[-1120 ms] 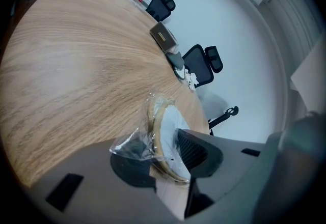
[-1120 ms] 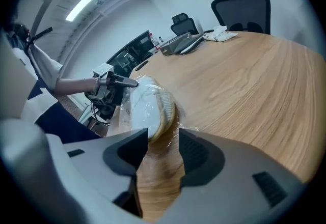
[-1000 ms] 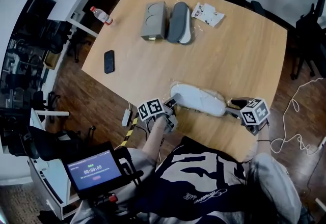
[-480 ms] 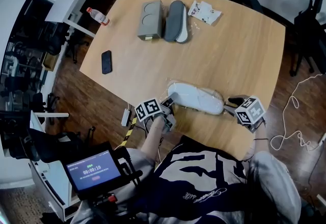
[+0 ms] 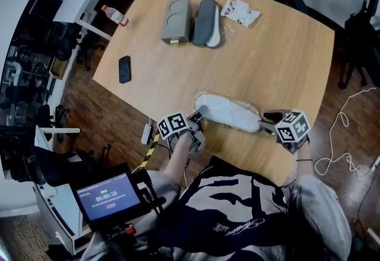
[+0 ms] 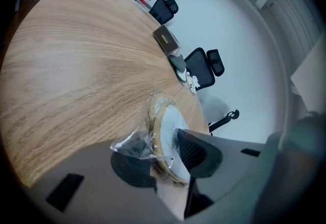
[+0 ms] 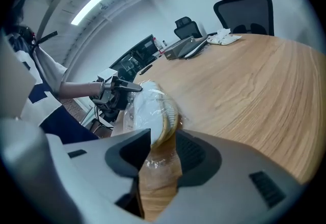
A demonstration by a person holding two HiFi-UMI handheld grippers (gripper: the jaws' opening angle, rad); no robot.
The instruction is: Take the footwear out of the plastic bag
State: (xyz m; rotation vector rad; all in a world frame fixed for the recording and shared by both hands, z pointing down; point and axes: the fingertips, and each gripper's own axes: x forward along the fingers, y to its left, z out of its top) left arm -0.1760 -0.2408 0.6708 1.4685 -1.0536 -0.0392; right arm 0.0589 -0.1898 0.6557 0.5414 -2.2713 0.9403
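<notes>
The white shoe (image 5: 228,113) lies on its side on the tabletop (image 5: 267,58), close to the edge nearest the person and still sealed in the clear plastic bag (image 6: 133,141). It lies crosswise between the two hands, so each end is within reach of one gripper.

The left gripper (image 5: 196,117) is narrow and clamped on the shoe's left end. In the left gripper view the tan sole rim sits against one pad, with a bunch of loose film crumpled over the other. The judgement is that this hand acts as the anchor, pinning shoe and bag so the package cannot slide.

The right gripper (image 5: 268,117) stands wide, and its jaws have just been closing. The right gripper view shows the shoe's other end and the film around it between them. The pads appear to bear on that end through the film, though the wide-angle view leaves the contact less than certain.

Removal has not begun, as no part of the shoe is clear of the bag. The next move calls for one gripper to hold film alone, since a grip that takes shoe and bag together frees nothing.

Well apart at the far side lie a grey shoe (image 5: 208,22) and a grey box (image 5: 177,21), side by side and not involved.
</notes>
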